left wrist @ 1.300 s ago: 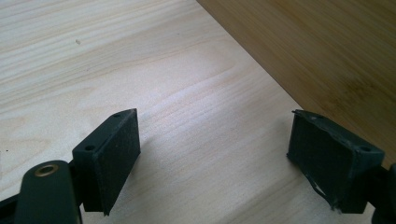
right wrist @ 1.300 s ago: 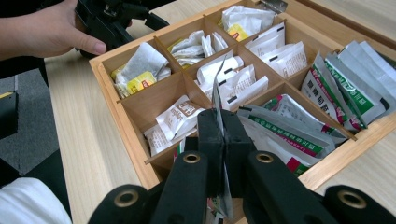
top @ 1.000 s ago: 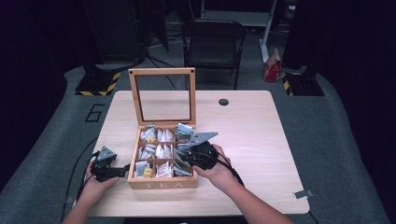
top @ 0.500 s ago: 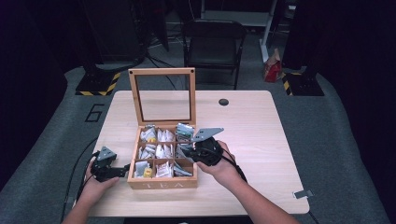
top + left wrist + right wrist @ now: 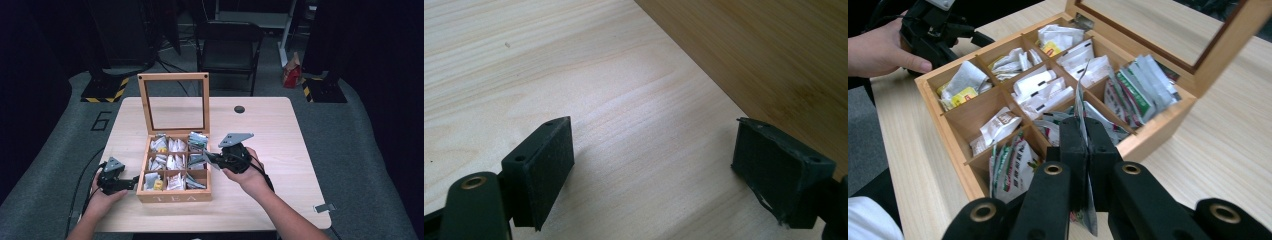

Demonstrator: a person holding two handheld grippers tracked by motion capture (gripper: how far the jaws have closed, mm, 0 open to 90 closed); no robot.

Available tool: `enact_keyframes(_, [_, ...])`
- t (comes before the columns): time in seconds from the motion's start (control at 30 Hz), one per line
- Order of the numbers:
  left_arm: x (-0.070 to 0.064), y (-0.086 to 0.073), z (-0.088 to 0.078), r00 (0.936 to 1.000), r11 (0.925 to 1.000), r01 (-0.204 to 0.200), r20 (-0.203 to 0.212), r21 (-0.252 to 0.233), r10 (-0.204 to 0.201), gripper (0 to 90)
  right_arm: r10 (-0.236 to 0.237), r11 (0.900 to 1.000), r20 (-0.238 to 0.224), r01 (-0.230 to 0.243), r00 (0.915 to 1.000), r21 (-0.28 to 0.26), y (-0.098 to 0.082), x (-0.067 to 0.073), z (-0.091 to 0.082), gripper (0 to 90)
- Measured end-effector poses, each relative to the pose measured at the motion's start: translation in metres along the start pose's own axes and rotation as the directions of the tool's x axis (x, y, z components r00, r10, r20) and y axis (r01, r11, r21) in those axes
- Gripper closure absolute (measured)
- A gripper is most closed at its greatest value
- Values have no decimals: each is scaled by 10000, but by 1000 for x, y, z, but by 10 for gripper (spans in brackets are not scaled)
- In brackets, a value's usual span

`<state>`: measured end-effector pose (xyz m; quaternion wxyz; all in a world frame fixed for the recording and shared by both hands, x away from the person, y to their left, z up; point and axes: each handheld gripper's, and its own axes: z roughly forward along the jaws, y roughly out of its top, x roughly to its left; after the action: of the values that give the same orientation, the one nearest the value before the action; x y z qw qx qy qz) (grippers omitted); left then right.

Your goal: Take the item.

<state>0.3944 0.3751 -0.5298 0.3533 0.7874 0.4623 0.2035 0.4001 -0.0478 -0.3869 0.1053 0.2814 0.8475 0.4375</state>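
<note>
**Over the tea box: one packet gripped and lifted clear**

At the right edge of the tea box (image 5: 174, 196), your right gripper (image 5: 1087, 131) holds a tea packet (image 5: 1081, 100). The jaws are closed flat on it: the pads meet with only the thin packet between them. The packet stands on edge, its upper end rising above the jaw tips and its lower end hanging below them. In the high view, the right gripper (image 5: 212, 159) sits just beside the box's right wall, level with the middle row of compartments.

Progress, judged from the frames:
- The lid (image 5: 173, 102) stands open and upright at the back of the box.
- One packet is out of its compartment and in your grip.
- The other compartments hold packets; one on the front row looks nearly empty.
- Where the packet is to go cannot be told; setting it down remains to be done.

Your left gripper (image 5: 131, 181) rests on the table (image 5: 280, 130) just beside the box's left wall. Its jaws stand wide apart with nothing between them; one pad (image 5: 769, 162) lies close to the wall, and contact cannot be confirmed.
</note>
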Motion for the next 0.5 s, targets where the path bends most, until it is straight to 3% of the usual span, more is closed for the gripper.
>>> enact_keyframes(0.5, [0,0,0,10000,10000,9,-2,-10,-9,163,240,9995,581,-228,9980,-215,-6,-22,-22,888])
